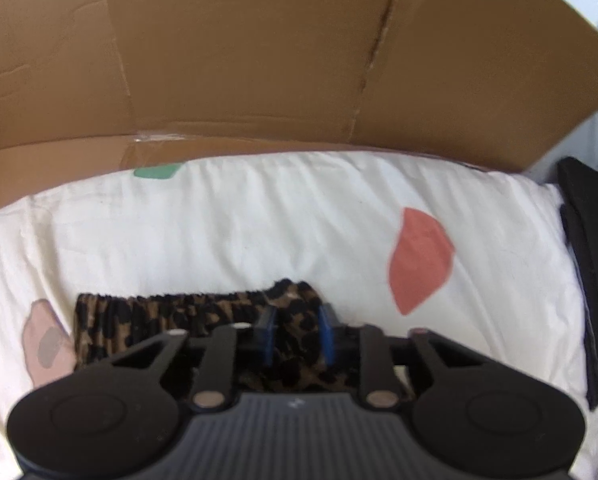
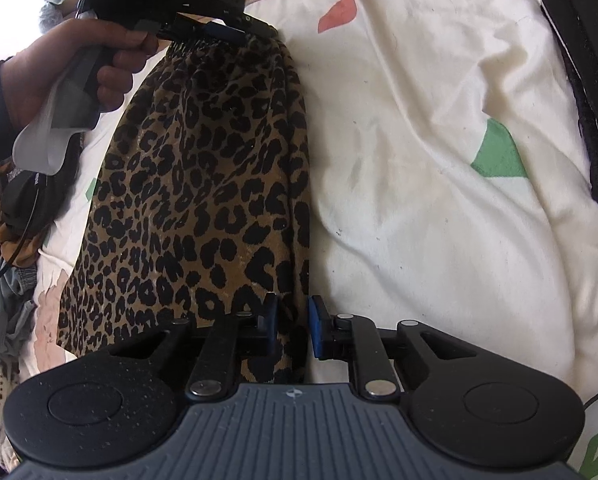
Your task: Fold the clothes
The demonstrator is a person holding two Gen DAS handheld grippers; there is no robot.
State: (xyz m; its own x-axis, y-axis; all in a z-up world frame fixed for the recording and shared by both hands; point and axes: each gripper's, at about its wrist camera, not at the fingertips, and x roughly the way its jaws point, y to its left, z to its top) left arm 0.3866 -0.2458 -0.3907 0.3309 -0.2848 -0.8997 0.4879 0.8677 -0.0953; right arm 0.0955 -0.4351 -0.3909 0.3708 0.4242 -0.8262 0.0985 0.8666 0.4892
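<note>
Leopard-print garment (image 2: 203,184) lies flat on the white bed sheet (image 2: 419,200), already doubled into a long narrow strip. In the right wrist view its long axis runs from the gathered waistband at the far end to the hem at the near end. Each end has its own tool on it, so neither hand needs to reach.

Left tool (image 1: 297,330): blue pads (image 1: 267,334) are drawn in narrow, with the waistband corner bunched between them. They look to be pinching the cloth, though blur hides the actual contact. The right wrist view confirms it sits on the elastic, carried by the person's hand (image 2: 75,68). A cardboard sheet (image 1: 259,60) stands behind the bed.

Right tool (image 2: 293,328): jaws are narrowed around the hem's right-hand corner. The left pad is against the fabric, while the right pad (image 2: 317,328) seems to show a sliver of gap (could be shadow). I'd call it a light pinch on the hem.

My read: the next fold goes end to end, hem carried up over the strip toward the waistband. The folded edge runs between the two tools, so they are lined up along it.

Risk: thin, slippery-looking fabric could slide out of a shallow corner grip.
</note>
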